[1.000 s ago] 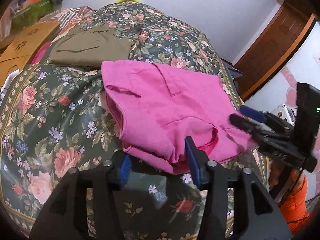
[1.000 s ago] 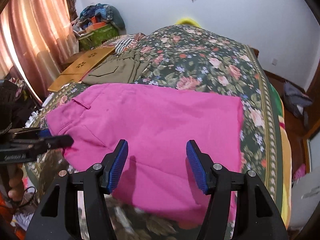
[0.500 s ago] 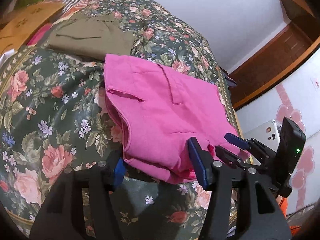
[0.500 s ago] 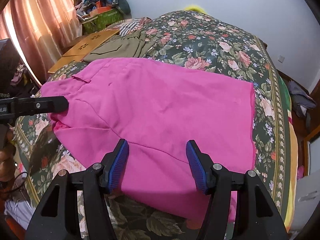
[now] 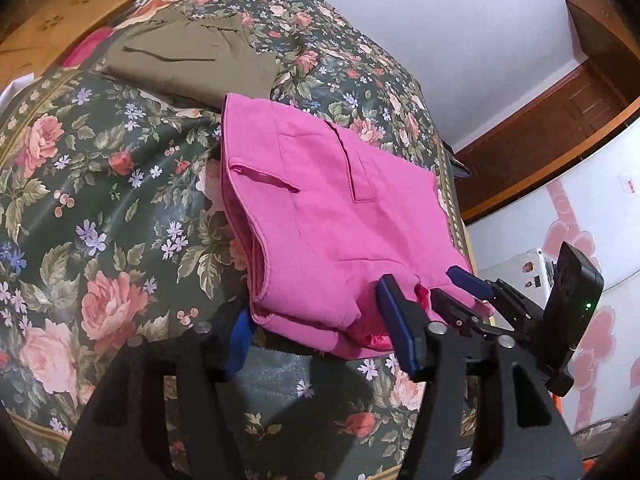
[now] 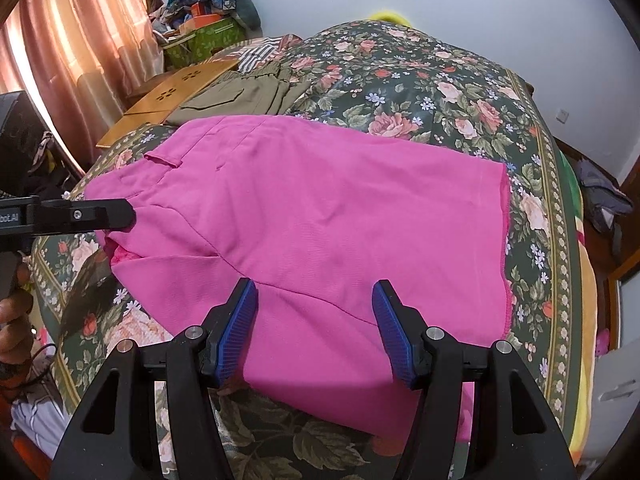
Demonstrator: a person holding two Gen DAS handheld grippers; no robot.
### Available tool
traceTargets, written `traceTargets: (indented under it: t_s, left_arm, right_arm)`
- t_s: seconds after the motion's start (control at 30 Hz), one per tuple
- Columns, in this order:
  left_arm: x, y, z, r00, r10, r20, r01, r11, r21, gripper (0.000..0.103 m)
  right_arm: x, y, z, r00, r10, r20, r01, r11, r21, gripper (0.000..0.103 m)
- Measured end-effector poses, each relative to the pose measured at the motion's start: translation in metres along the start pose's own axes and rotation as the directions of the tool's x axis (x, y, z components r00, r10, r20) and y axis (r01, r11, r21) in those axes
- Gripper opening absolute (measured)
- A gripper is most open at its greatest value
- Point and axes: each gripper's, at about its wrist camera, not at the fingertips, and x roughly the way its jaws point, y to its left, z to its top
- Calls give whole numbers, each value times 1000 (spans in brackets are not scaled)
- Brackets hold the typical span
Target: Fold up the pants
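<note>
Pink pants (image 6: 320,220) lie folded flat on the floral bed; in the left wrist view (image 5: 332,216) their stacked waist end faces me, pocket slit on top. My left gripper (image 5: 320,336) is open with its blue pads either side of the near waist corner, just at the folded edge. It shows from the side in the right wrist view (image 6: 96,214). My right gripper (image 6: 316,328) is open, low over the pants' near long edge. It also shows at right in the left wrist view (image 5: 464,292).
Folded olive pants (image 5: 188,56) lie behind the pink ones on the bedspread (image 5: 80,184). A wooden board (image 6: 180,88) and cluttered boxes (image 6: 204,28) lie at the bed's left, by a curtain. A door (image 5: 560,120) and white cabinet stand to the right.
Both grippers have moved closer to the pink pants. The left one now straddles the near waist corner; the right one has dropped toward the near edge. Both stay open.
</note>
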Motion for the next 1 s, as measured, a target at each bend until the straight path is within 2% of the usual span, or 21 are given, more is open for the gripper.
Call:
traceTargets:
  t_s: [0.17,0.2,0.3,0.43,0.67,0.77,0.9,1.0]
  left_arm:
    - [3,7,5,1000,-30,3,30,999,-45,61]
    - [6,9,7,1000,-26,-3,26,998,-55,58]
    - [10,9,9,1000,7,-8,-7,999,-42,35]
    - [6,2,8,999,43,19,-44,999,14,28]
    - [-22,-23,17,989,86,118,-102,986,134,25]
    - [-40,-37,23,978,111,176,-145,970,195,24]
    - [-66,-57,29,955,129,266,-201,943,265,24]
    - [-79,-72,29,944,123,305,-222,923,315,23]
  right_arm:
    - [0,1,0,1000,-5,4,5,1000,0,57]
    - [0,1,0,1000,-5,3,5,1000,0,57]
    - [-1,1,1,1000,-10,-1,10,1000,-4,57]
    - [-7,2,5,1000,-19,-6,19,1000,-17,57]
    - [-19,2,25,998,6,64,-7,1000,15,57]
    - [-13,3,35,996,26,79,-30,998,50,57]
    - [5,13,39,996,73,56,-77,994,71,57]
    - [16,29,38,990,140,19,-141,988,58,57]
